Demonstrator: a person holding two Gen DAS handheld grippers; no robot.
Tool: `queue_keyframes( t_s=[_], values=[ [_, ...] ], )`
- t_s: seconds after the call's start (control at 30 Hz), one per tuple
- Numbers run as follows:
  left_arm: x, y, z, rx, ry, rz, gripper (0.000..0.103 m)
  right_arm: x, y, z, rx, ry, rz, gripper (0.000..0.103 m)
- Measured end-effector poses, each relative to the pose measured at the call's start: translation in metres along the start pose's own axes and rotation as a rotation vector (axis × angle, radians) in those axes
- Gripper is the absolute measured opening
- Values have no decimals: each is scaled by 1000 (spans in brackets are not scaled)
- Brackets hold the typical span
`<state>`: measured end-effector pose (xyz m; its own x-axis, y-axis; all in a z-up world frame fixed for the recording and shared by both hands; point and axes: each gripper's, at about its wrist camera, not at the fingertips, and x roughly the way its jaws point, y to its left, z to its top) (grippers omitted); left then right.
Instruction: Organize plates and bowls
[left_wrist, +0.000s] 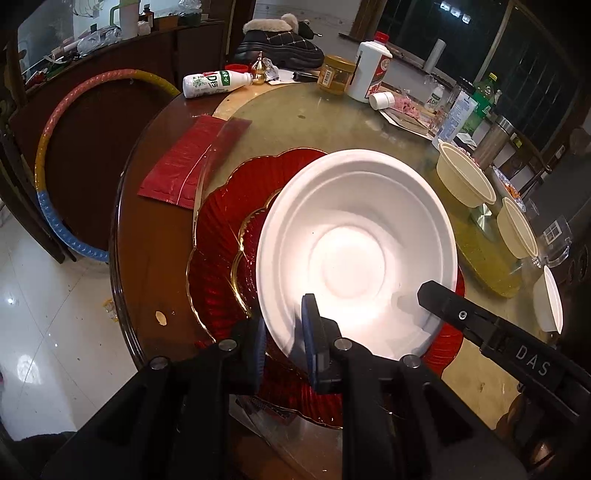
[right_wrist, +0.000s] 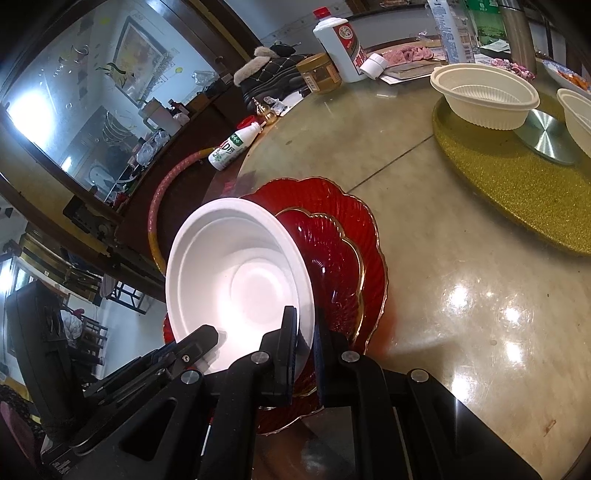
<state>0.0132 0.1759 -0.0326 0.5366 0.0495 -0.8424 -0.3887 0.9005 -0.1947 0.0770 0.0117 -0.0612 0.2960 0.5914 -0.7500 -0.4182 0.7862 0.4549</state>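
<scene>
A white bowl (left_wrist: 354, 254) is held tilted over two stacked red scalloped plates, a small one (left_wrist: 251, 236) on a large one (left_wrist: 218, 221). My left gripper (left_wrist: 282, 332) is shut on the bowl's near rim. My right gripper (right_wrist: 306, 343) is shut on the opposite rim of the same bowl (right_wrist: 236, 273); it shows as a black finger at the right of the left wrist view. The red plates (right_wrist: 332, 251) lie under and right of the bowl in the right wrist view.
Cream bowls (left_wrist: 461, 177) (right_wrist: 487, 94) stand on a gold glitter turntable mat (right_wrist: 517, 192) at the right. A red packet (left_wrist: 192, 158), a lying milk bottle (left_wrist: 214, 83), a white liquor bottle (left_wrist: 371, 70), a jar (left_wrist: 336, 74) and clutter sit further back. The table edge (left_wrist: 122, 258) is at the left.
</scene>
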Motion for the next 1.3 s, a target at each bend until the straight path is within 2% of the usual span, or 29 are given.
queue_keyframes(
  t_s=[0.37,1.0,1.2,1.27,1.3],
  values=[
    [1,0,1,-7,-1,-7,15,2,4,3,-27,-14,-37,9],
    [0,-1,6,-21,2,-10,16,1,2,7,-20,-15,-33,13],
    [-2,2,7,-36,-3,-16,36,-1,4,7,-23,-15,-35,16],
    [-5,4,7,-52,-8,-24,47,-2,3,7,-20,-16,-27,23],
    [-7,4,7,-59,-14,-27,48,-3,3,7,-17,-18,-22,26]
  ],
)
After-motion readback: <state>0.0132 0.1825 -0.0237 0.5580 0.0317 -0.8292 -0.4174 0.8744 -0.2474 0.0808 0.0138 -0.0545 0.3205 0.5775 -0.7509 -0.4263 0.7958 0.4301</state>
